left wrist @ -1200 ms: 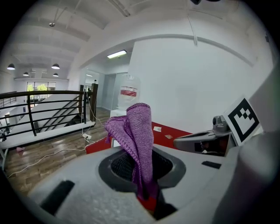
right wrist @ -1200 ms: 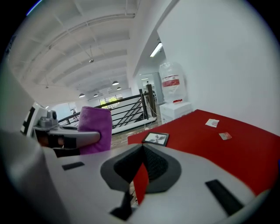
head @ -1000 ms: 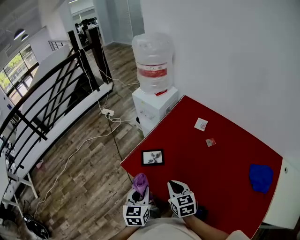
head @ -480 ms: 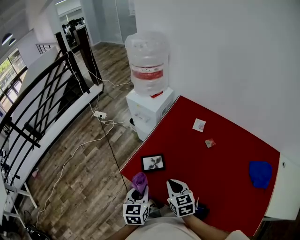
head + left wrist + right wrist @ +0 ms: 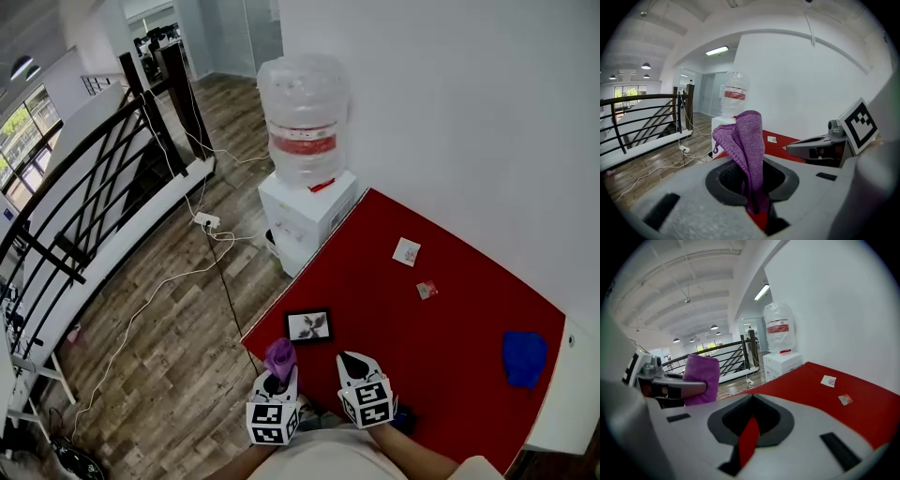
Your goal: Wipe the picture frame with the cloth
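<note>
Ahead of you: red rectangular worktop [image 5: 450, 319] vs. the white wall. On it, far side, there's a small white square card [image 5: 406, 251] w/ a small red-and-white packet [image 5: 427, 291] near it. A crumpled blue cloth [image 5: 523, 357] lies at your right end, well apart. Off the far-left corner: white water dispenser [image 5: 305, 214], clear plastic bottle [image 5: 303, 112] upright on top. To your left: wood plank floor [image 5: 178, 347], white power strip [image 5: 204, 222] w/ trailing cables, black metal railing [image 5: 94, 187].

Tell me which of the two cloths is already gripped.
The purple cloth, clamped in the left gripper; the blue cloth lies loose on the red table.
</note>
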The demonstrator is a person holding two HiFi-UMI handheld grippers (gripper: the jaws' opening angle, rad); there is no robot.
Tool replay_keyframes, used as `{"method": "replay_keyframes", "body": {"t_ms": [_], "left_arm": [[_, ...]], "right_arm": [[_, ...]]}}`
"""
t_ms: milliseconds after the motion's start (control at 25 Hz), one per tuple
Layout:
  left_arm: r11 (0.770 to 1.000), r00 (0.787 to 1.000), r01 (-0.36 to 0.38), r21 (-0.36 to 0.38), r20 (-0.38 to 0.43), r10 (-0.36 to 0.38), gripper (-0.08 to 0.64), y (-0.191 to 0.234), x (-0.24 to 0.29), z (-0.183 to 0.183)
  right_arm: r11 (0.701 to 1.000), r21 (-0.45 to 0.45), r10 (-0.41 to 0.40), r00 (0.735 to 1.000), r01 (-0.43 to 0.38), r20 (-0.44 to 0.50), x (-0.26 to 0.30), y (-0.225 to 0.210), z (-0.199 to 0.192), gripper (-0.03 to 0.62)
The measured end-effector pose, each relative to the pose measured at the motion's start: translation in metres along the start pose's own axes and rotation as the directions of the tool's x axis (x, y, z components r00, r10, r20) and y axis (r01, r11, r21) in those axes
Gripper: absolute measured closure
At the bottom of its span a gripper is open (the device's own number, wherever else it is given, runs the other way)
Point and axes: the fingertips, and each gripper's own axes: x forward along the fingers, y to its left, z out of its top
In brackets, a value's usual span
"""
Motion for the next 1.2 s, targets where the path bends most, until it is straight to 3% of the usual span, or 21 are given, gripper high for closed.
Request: {"method": "replay_keyframes", "body": {"t_ms": [200, 280, 400, 480, 560, 600, 720, 760, 880, 1000, 1040, 1200], "left_arm": [[0.998, 0.999, 0.015, 0.066, -0.04, -0.012, 0.499, 0.005, 0.016, -0.003], [0.986, 0.995, 0.057, 0.16, -0.088, -0.043, 0.499, 0.007, 0.03, -0.008], [0.941, 0.986, 0.103, 0.323, -0.158, -0.054, 0.499, 0.018, 0.06, -0.019], [0.892, 0.977, 0.128, 0.433, -0.208, -0.04, 0.499, 0.029, 0.082, -0.028], [0.82, 0.964, 0.162, 0.548, -0.266, -0.012, 0.499, 0.042, 0.107, -0.036], [0.775, 0.955, 0.178, 0.607, -0.296, 0.013, 0.499, 0.051, 0.119, -0.041], [0.611, 0.92, 0.225, 0.759, -0.373, 0.125, 0.499, 0.083, 0.155, -0.059], [0.57, 0.905, 0.245, 0.784, -0.396, 0.157, 0.499, 0.092, 0.164, -0.066], [0.503, 0.864, 0.301, 0.81, -0.455, 0.217, 0.499, 0.113, 0.186, -0.088], [0.424, 0.85, 0.33, 0.844, -0.461, 0.255, 0.499, 0.124, 0.204, -0.099], [0.41, 0.851, 0.334, 0.849, -0.459, 0.257, 0.499, 0.124, 0.208, -0.099], [0.402, 0.847, 0.348, 0.847, -0.468, 0.252, 0.499, 0.123, 0.217, -0.099]], "right_arm": [[1.0, 0.005, 0.002, 1.0, -0.002, -0.005, 0.008, -0.006, 0.0, 0.588], [1.0, 0.003, -0.001, 1.0, 0.001, -0.01, 0.013, -0.008, -0.001, 0.588], [1.0, 0.004, -0.008, 1.0, 0.008, -0.021, 0.024, -0.013, -0.005, 0.588], [1.0, 0.014, -0.015, 1.0, 0.015, -0.025, 0.033, -0.018, -0.007, 0.588], [0.999, 0.026, -0.02, 0.999, 0.021, -0.027, 0.04, -0.021, -0.008, 0.588], [0.999, 0.029, -0.02, 0.999, 0.021, -0.028, 0.043, -0.021, -0.009, 0.588], [0.999, 0.035, -0.018, 0.999, 0.019, -0.037, 0.05, -0.02, -0.016, 0.588], [0.999, 0.039, -0.018, 0.999, 0.02, -0.043, 0.051, -0.019, -0.019, 0.588], [0.998, 0.053, -0.017, 0.998, 0.021, -0.063, 0.051, -0.016, -0.03, 0.588], [0.998, 0.057, -0.013, 0.997, 0.018, -0.081, 0.053, -0.015, -0.039, 0.588], [0.998, 0.059, -0.012, 0.996, 0.017, -0.086, 0.053, -0.015, -0.042, 0.588], [0.998, 0.066, -0.011, 0.995, 0.017, -0.095, 0.056, -0.017, -0.046, 0.588]]}}
